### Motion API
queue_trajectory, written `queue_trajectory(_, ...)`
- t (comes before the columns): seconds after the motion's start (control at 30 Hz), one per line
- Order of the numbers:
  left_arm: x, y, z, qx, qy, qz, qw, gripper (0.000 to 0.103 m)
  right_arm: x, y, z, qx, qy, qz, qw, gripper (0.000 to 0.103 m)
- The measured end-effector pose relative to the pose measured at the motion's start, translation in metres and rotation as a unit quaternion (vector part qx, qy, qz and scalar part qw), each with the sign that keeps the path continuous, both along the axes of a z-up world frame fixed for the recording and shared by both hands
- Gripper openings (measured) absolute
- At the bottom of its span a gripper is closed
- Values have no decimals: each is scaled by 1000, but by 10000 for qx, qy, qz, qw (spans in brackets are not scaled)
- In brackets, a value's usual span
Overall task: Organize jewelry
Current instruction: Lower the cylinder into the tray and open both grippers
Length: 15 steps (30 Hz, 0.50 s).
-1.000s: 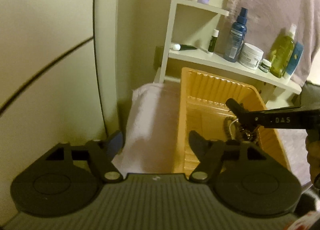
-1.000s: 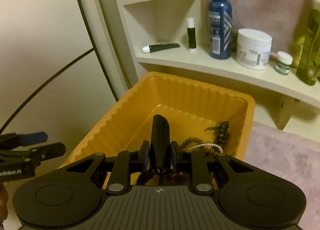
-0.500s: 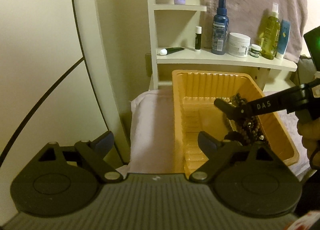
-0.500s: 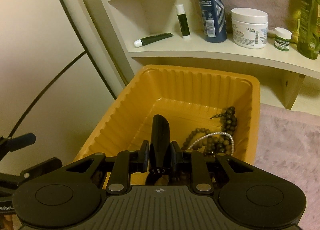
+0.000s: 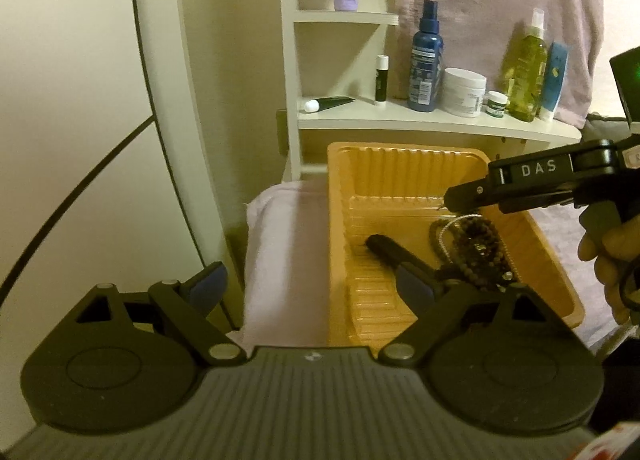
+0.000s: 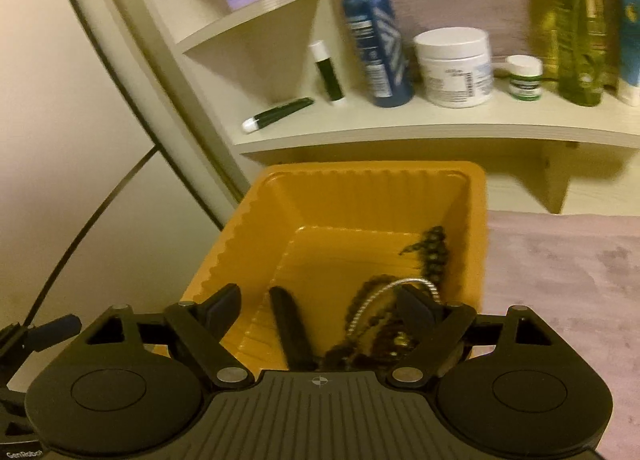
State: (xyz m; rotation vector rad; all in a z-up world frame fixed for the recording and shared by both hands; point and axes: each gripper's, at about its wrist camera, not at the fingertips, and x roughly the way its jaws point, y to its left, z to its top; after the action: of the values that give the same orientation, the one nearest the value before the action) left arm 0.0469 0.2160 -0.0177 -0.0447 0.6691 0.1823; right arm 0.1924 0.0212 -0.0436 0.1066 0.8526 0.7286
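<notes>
Right tool (image 6: 320, 306) jaws spread wide, empty, poised over the orange tray (image 6: 476, 220) where the black bar (image 6: 290, 334) and bead necklaces (image 6: 434, 252) lie, likely ready to sort; left tool (image 5: 312, 282) open too, idle beside tray.

An orange ribbed tray (image 6: 476, 220) holds dark brown beads (image 6: 434, 256), a silvery-white strand (image 6: 384, 292) and a black, possibly plastic, clip (image 6: 290, 328). The towel (image 5: 280, 260) is pale pink.

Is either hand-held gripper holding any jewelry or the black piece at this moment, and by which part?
Nothing is held. Both the left hand-held gripper and right hand-held gripper are open; the black clip and bead necklaces lie in the yellow tray.
</notes>
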Motion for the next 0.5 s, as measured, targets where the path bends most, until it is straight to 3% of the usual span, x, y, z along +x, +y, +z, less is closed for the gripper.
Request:
queue_trajectory(0.2,4,-4,1,-227,-11,-14,9997,92,-6,-17,6,-187,-113,-98,9997,85)
queue_trajectory(0.37,8,-12,6,-302,-13,-20,9995,103,-12,-34,13,-411,-251,-254,9985,85)
queue_trajectory(0.5,13,-20,7,-358,36,30,9993,103,-19,-56,16,-518,-311,-420,9973,85)
